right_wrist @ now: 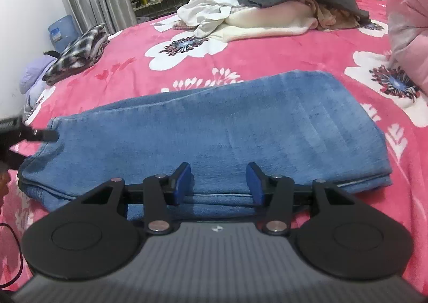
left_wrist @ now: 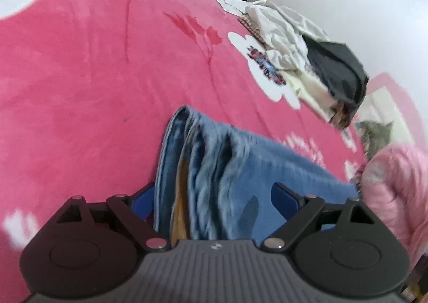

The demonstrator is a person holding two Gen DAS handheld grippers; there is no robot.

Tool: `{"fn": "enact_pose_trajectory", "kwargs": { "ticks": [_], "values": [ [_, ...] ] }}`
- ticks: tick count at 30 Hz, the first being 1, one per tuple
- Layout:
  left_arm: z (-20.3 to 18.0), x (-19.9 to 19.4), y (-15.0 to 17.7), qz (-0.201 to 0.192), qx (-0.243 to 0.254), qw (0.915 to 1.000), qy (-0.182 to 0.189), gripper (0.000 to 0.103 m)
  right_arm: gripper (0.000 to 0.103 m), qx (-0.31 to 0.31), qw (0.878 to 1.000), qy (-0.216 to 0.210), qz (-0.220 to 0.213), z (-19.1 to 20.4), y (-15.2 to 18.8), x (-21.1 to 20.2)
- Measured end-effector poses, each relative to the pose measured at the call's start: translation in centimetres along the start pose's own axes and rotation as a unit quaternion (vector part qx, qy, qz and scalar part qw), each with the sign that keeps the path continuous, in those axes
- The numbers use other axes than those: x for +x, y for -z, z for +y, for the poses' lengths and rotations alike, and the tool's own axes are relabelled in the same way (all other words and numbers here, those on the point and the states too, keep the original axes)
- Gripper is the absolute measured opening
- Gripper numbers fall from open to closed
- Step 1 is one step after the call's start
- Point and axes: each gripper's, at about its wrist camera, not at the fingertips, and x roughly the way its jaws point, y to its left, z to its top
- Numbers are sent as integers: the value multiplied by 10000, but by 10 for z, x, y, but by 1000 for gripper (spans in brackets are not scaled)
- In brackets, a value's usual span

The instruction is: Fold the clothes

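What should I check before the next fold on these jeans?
1. Jeans lie flat, folded lengthwise on the bedspread: ok.
2. Left tongs open, denim between the pads: ok.
3. Right tongs gripping the near edge: cannot tell.
4. Far side clear; the clothes pile sits apart: ok.
5. Pink quilt clear of the jeans: ok.

The bed's pink flowered blanket (right_wrist: 267, 43) carries folded jeans (right_wrist: 214, 126), a heap of clothes (right_wrist: 267, 6), a checked shirt (right_wrist: 77, 54) and a pink quilt (right_wrist: 409, 22).
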Motion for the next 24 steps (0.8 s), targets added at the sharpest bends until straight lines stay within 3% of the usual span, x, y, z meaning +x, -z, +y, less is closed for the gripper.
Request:
{"fn": "enact_pose_trajectory", "kwargs": {
  "ticks": [2, 5, 7, 8, 11, 14, 17, 24],
  "values": [
    [4, 2, 1, 22, -125, 9998, 168, 89, 46, 13, 10000, -9, -6, -1, -1, 0],
    [3, 0, 13, 277, -66, 9986, 454, 77, 46, 43, 10000, -25, -25, -2, -1, 0],
    [1, -3, 19, 312, 60, 9989, 358, 65, 46, 85, 9999, -72, -108, -1, -3, -3],
    [1, -4, 20, 296, 51, 9993, 233, 53, 46, 92, 9997, -148, -195, 0, -6, -5],
    [5, -7, 18, 254, -336, 9991, 93, 40, 46, -60, 9982, -396, -436, 11, -22, -6],
    [-8, -16, 18, 120, -226, 9997, -48, 28, 45, -301, 9979, -372, -446, 26, -35, 9],
    [-27, -30, 18, -58, -14, 10000, -64, 23, 42, -211, 9989, -323, -252, 29, -39, 30],
    [-70, -48, 25, -328, 677, 9971, -140, 22, 35, -326, 9992, -176, 129, 31, -59, 86]
  ]
}}
